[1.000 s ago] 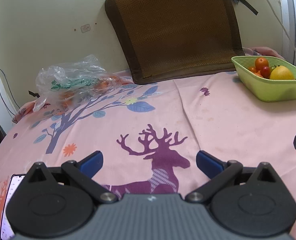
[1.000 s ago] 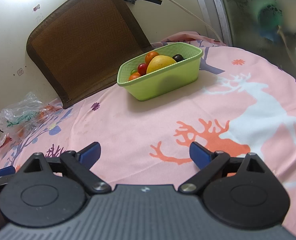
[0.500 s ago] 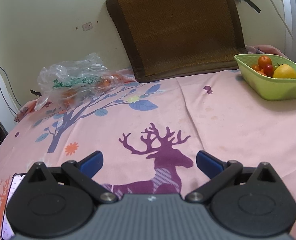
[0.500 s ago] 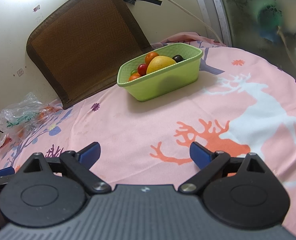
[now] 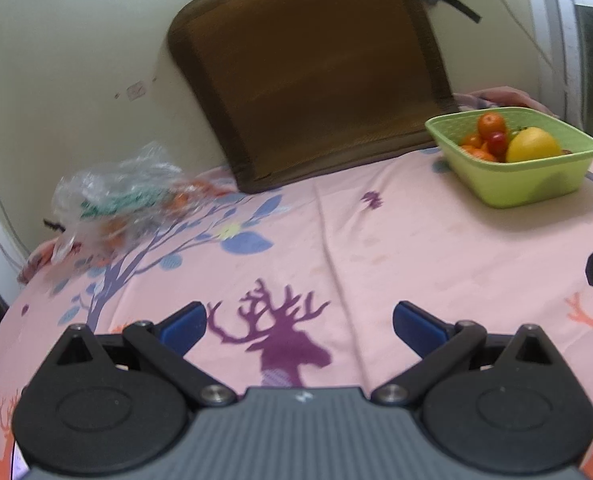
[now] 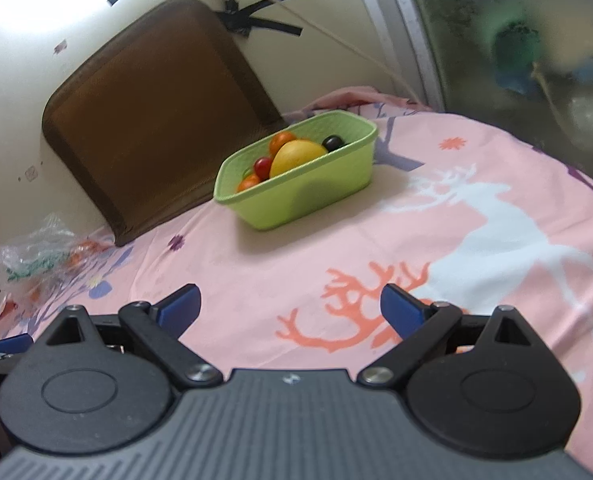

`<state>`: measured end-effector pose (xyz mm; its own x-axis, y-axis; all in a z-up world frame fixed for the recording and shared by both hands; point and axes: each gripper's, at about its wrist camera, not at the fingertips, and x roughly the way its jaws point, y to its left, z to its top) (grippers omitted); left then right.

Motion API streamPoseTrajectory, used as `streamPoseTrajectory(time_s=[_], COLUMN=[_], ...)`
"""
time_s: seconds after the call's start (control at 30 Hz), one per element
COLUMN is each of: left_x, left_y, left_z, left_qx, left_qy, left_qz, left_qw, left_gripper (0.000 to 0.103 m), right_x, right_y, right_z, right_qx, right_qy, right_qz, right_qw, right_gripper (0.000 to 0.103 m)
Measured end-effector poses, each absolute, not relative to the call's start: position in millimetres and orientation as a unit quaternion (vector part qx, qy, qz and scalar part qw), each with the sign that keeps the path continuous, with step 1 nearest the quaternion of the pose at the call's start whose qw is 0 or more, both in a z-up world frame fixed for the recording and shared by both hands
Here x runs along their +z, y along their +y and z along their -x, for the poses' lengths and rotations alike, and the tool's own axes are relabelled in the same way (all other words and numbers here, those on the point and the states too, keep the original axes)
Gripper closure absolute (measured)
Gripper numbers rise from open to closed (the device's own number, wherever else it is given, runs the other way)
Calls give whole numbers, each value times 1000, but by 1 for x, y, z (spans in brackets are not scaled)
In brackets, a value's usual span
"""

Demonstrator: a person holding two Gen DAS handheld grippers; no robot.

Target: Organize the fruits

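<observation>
Fruits lay heaped in a light green plastic basket of rectangular shape with rounded corners and a fine mesh pattern on its inner walls. Among them were a big smooth yellow fruit, some small orange round ones, a shiny red one and a dark, almost black one. The basket stood on a pink cloth printed with deer and tree figures, near a brown woven mat that leaned on the wall. Well apart from the basket, a crumpled clear plastic bag lay on the cloth with orange pieces inside; it was blurred. The left hand-held gripper was spread wide over the purple deer print, holding nothing. The right hand-held gripper was also spread wide and empty, over the orange deer print, with the basket beyond it.
</observation>
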<state>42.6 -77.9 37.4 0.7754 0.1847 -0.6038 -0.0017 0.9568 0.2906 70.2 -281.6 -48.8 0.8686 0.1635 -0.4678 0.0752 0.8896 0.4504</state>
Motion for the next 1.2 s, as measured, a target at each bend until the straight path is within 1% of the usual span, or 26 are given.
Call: streamPoseTrajectory(time_s=[0.43, 1.2], left_x=[37, 34], left_y=[-115, -123], left_z=[-47, -46], left_qx=[28, 24], left_qy=[326, 331], left_qz=[-174, -188], left_qw=[929, 924], left_gripper=[0, 0], right_x=[-54, -55], right_y=[-307, -312], right_z=[-68, -66], right_qx=[3, 7], right_qy=[243, 236], right_qz=[-263, -266], right_qw=[934, 935], right_gripper=[5, 5])
